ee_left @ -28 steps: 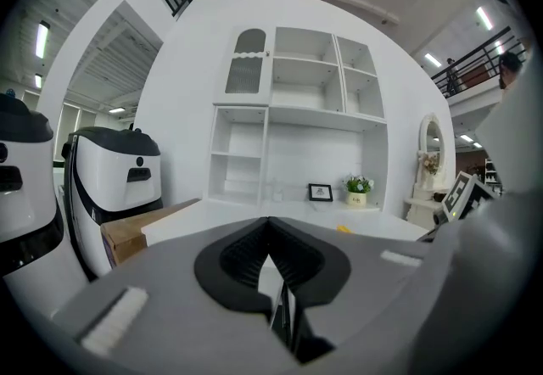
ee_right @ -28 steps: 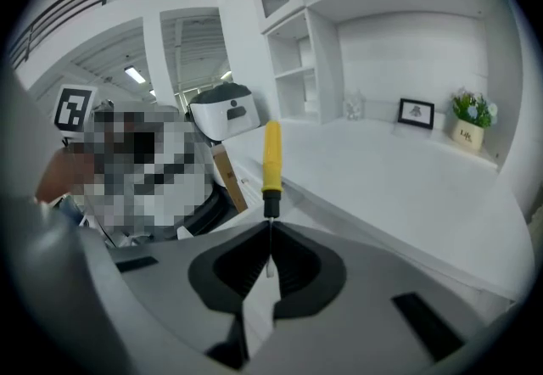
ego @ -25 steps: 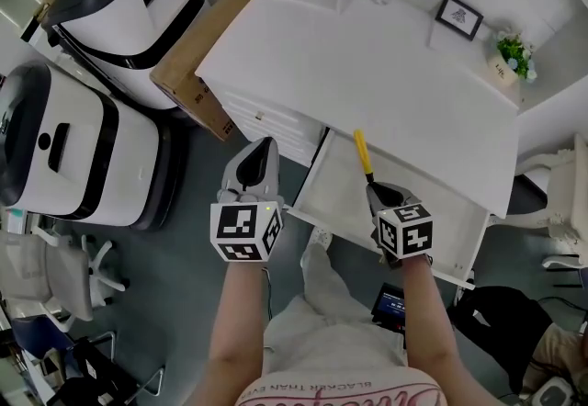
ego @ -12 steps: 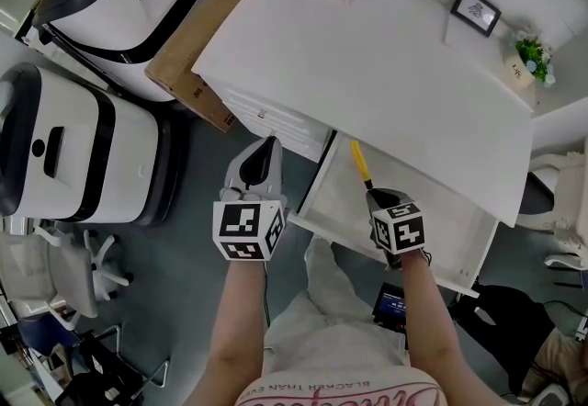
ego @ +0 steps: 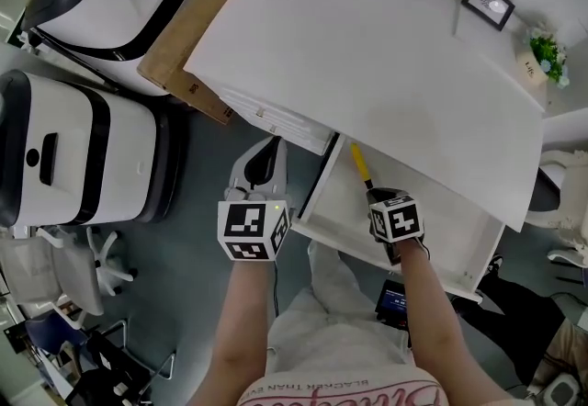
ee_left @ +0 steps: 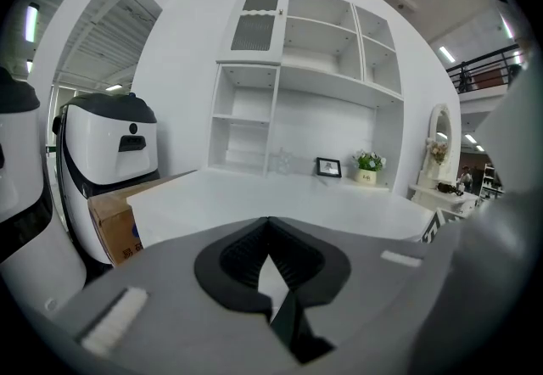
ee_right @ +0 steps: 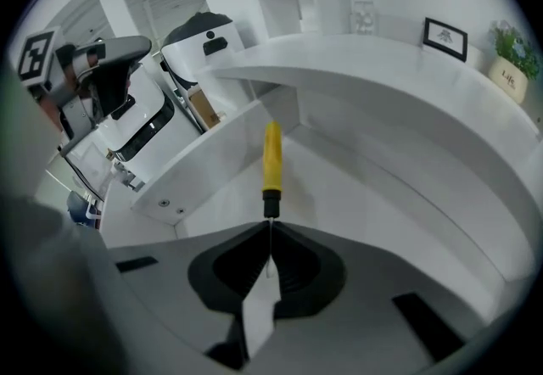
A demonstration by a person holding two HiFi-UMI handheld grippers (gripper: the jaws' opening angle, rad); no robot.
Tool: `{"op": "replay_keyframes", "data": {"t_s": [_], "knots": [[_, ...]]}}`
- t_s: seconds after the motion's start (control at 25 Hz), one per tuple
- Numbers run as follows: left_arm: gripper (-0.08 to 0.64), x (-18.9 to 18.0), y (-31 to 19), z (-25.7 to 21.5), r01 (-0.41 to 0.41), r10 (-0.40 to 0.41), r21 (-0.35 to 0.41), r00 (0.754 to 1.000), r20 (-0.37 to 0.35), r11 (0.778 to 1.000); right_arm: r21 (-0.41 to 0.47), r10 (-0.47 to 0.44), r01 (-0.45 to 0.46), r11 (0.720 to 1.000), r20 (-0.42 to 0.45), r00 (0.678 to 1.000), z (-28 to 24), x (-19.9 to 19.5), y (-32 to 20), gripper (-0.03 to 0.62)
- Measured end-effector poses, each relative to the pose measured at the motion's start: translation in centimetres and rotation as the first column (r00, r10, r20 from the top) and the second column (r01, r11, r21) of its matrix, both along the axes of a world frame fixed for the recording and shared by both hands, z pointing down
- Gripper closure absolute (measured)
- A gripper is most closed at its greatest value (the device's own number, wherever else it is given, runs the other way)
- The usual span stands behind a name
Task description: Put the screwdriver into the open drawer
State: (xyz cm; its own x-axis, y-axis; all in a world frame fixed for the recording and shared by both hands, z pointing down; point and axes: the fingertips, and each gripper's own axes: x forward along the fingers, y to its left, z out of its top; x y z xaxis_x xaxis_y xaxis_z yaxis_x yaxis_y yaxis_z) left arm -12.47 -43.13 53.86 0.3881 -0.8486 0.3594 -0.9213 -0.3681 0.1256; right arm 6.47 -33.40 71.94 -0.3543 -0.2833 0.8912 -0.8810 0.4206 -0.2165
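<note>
Seen from overhead: wide white desk (ego: 386, 64) across the top, bearing a framed picture (ego: 487, 2) and a small potted plant (ego: 547, 50), label too small to read. At left, two large white-and-black machines (ego: 83, 147) and a brown cardboard box (ego: 188, 37), print illegible. Under the desk, pulled-out white drawer (ego: 441, 216). Two bare forearms (ego: 241, 321) reaching forward.

Left gripper (ego: 269, 149) outside the drawer's left corner, nearly level, jaws together on nothing. Shown in full only in the left gripper view: tall white shelving (ee_left: 297, 85) above the desk.

Right gripper (ego: 372, 188) tilted steeply down over the drawer, clamped on the thin metal shaft of a yellow-handled screwdriver (ego: 361, 163), handle pointing under the desk. Grip clear only in the right gripper view.

Upside-down print on the shirt (ego: 340, 390), partly legible: "BLACKER THAN".
</note>
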Motion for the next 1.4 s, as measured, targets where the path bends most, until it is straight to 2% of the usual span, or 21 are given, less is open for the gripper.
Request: {"op": "replay_keyframes", "data": {"t_s": [0.44,0.84,1.04,1.12,1.16,1.24,1.4], "knots": [[0.552,0.7,0.3,1.4,-0.015,0.016,-0.041,1.000,0.017,0.999,-0.047,0.030,-0.033,0.998,-0.069,0.997,2.9,0.6,-0.1,0.575],[0.553,0.4,1.0,1.5,-0.008,0.010,-0.052,1.000,0.024,0.999,-0.025,0.069,-0.072,0.997,-0.108,0.992,3.2,0.8,0.0,0.564],[0.552,0.4,1.6,1.5,-0.009,0.010,-0.054,1.000,0.024,0.999,-0.033,0.068,-0.071,0.997,-0.069,0.995,3.2,-0.3,0.5,0.404],[0.552,0.3,1.9,1.5,-0.006,0.008,-0.052,1.000,0.024,0.999,-0.020,0.083,-0.085,0.996,-0.066,0.994,3.0,-0.2,0.3,0.292],[0.552,0.3,2.1,1.4,-0.005,0.006,-0.052,1.000,0.023,0.999,-0.003,0.093,-0.093,0.996,-0.066,0.994,2.8,-0.1,0.0,0.265],[0.552,0.2,2.4,1.3,-0.002,0.003,-0.049,1.000,0.020,0.999,0.037,0.112,-0.109,0.993,-0.065,0.992,2.3,0.4,-0.4,0.230],[0.552,0.4,2.8,0.7,-0.004,0.004,-0.038,1.000,0.014,0.999,0.069,0.139,-0.135,0.988,-0.050,0.989,1.4,1.0,-0.4,0.224]]}}
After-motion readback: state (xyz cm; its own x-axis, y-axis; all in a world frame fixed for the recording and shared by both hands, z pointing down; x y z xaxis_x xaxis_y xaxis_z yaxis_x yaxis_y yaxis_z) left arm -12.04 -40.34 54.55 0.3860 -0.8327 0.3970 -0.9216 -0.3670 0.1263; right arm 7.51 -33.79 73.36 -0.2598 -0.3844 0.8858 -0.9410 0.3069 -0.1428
